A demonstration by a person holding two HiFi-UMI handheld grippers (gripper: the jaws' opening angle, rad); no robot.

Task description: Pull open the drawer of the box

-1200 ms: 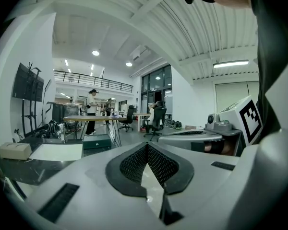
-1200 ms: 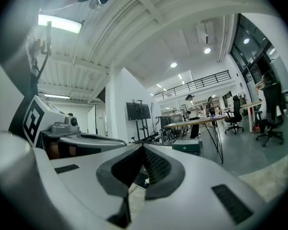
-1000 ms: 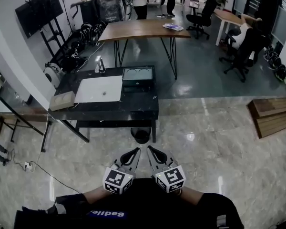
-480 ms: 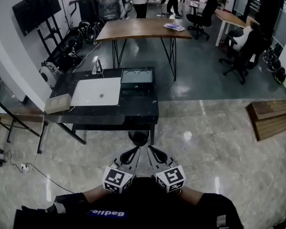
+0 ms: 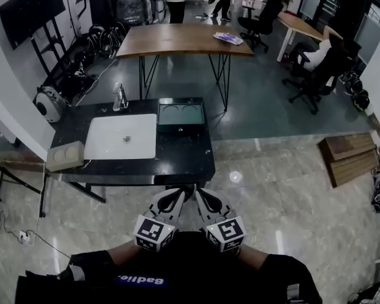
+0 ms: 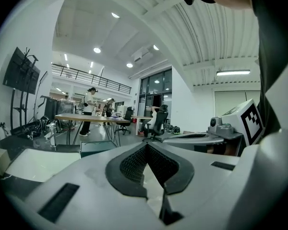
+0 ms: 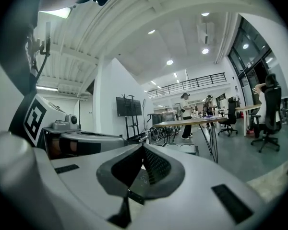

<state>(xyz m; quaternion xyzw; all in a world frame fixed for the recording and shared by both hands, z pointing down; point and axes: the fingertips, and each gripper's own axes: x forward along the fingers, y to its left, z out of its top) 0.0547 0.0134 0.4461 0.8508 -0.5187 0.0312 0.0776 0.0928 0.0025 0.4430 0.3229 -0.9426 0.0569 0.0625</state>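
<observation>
Box point(image 5: 181, 116) at far edge of table point(image 5: 177, 160), mat point(image 5: 121, 137) just left of it, desk point(image 5: 177, 40) behind

A black table point(image 5: 183, 157) stands on a shiny stone floor point(image 5: 272, 195); a white sink point(image 5: 121, 137) is set in the table, with a tap point(image 5: 120, 97) at its far side; just right of the sink sits a dark box point(image 5: 181, 116) with two round dips in its top; a tan block point(image 5: 65, 156) sits on the near left corner; the left gripper point(image 5: 179, 199) and the right gripper point(image 5: 201, 197) are side by side, low down, tips by the table's near edge; a wooden table point(image 5: 180, 40) and office chairs point(image 5: 259, 21) stand farther off; wooden boards point(image 5: 351, 159) lie at the right.
</observation>
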